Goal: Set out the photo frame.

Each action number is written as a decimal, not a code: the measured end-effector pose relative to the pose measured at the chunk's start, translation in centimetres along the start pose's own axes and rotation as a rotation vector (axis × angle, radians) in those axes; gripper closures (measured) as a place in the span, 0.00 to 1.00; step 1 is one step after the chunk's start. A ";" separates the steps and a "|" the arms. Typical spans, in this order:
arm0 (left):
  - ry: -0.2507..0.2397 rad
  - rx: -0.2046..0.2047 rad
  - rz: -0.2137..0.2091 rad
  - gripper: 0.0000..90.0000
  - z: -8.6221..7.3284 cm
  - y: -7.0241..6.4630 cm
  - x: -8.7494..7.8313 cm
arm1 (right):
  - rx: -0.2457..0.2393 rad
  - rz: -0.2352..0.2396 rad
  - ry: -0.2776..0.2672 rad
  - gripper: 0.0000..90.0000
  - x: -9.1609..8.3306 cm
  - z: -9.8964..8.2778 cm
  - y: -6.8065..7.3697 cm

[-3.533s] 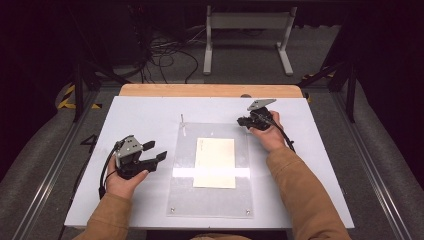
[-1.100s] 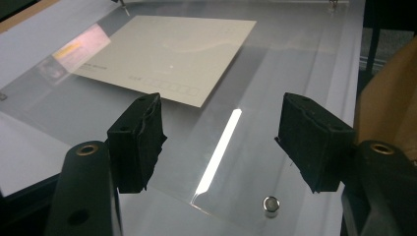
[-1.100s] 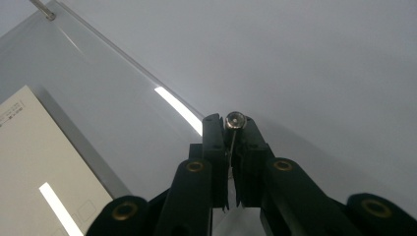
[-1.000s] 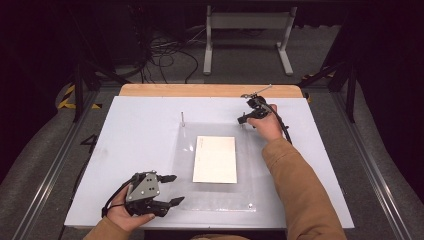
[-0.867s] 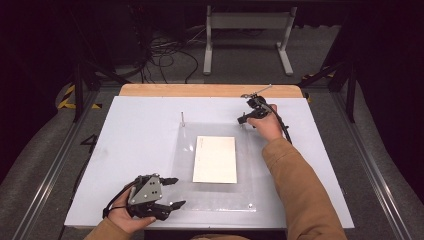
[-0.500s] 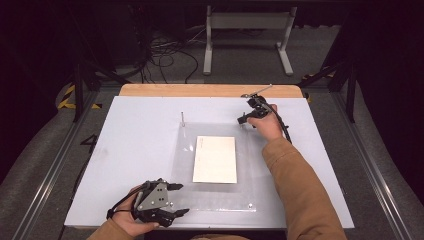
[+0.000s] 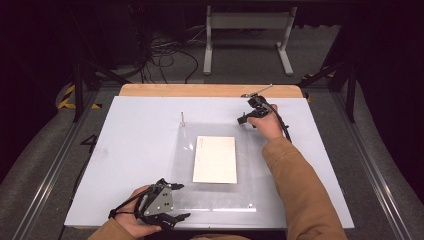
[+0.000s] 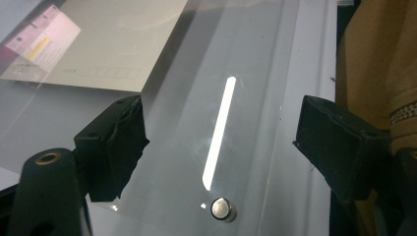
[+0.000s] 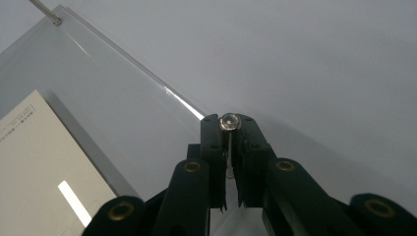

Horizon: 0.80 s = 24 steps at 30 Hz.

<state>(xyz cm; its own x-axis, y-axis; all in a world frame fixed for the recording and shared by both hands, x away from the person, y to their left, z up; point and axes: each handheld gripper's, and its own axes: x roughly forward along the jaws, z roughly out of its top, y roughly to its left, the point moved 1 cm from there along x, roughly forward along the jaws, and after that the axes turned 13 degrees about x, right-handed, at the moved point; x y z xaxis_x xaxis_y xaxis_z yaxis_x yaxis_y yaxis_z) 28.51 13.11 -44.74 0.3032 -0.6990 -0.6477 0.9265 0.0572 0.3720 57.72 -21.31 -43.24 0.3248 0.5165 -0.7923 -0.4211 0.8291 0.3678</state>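
Covering the middle of the white table [image 7: 130, 150], a clear sheet [image 7: 250, 170] lies flat over a cream paper [image 7: 215, 159]. Both forearms reach in from the near edge. The left tool [image 7: 172, 200], at the sheet's near left corner, has just been opening, jaws wide astride a metal pin [image 8: 222, 209]. The right tool [image 7: 243, 119] pinches the far right corner pin [image 9: 228, 121].

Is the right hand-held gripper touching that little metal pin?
Touching. The right gripper view shows the right hand-held gripper shut on the pin, pads pressed against both its sides.
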 end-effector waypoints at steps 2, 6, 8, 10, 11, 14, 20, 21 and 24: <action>0.009 0.002 0.000 0.21 0.0 -0.1 0.0 | -0.001 0.001 0.001 0.93 0.0 0.0 0.0; 0.037 0.031 0.024 0.15 -0.3 -0.1 0.4 | 0.001 0.004 0.001 0.93 0.0 0.0 0.0; 0.045 0.034 0.030 0.15 -0.3 -0.1 0.5 | 0.002 0.005 0.001 0.93 0.0 0.0 0.0; 0.056 0.040 0.044 0.14 -0.3 -0.1 0.6 | 0.003 0.006 0.001 0.93 0.0 0.0 -0.1; 0.054 0.037 0.038 0.14 -0.3 -0.1 0.6 | 0.002 0.007 0.002 0.93 0.0 0.0 -0.1; 0.066 0.040 0.051 0.14 -0.4 -0.1 0.7 | 0.004 0.011 0.003 0.92 0.0 -0.1 -0.1; 0.100 0.079 0.063 0.16 -0.3 -0.2 0.9 | 0.004 0.016 0.004 0.92 0.1 -0.1 -0.2; 0.101 0.079 0.067 0.16 -0.3 -0.2 0.9 | 0.004 0.016 0.004 0.92 0.1 -0.1 -0.2; 0.099 0.077 0.067 0.18 -0.2 -0.2 0.7 | 0.008 0.019 0.005 0.92 0.1 -0.1 -0.2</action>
<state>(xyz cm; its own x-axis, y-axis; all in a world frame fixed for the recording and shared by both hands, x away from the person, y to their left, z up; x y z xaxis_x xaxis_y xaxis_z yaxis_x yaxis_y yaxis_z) 28.57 12.75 -45.39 0.3879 -0.6212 -0.6810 0.8848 0.0440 0.4638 57.71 -21.45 -43.42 0.3127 0.5313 -0.7873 -0.4205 0.8207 0.3868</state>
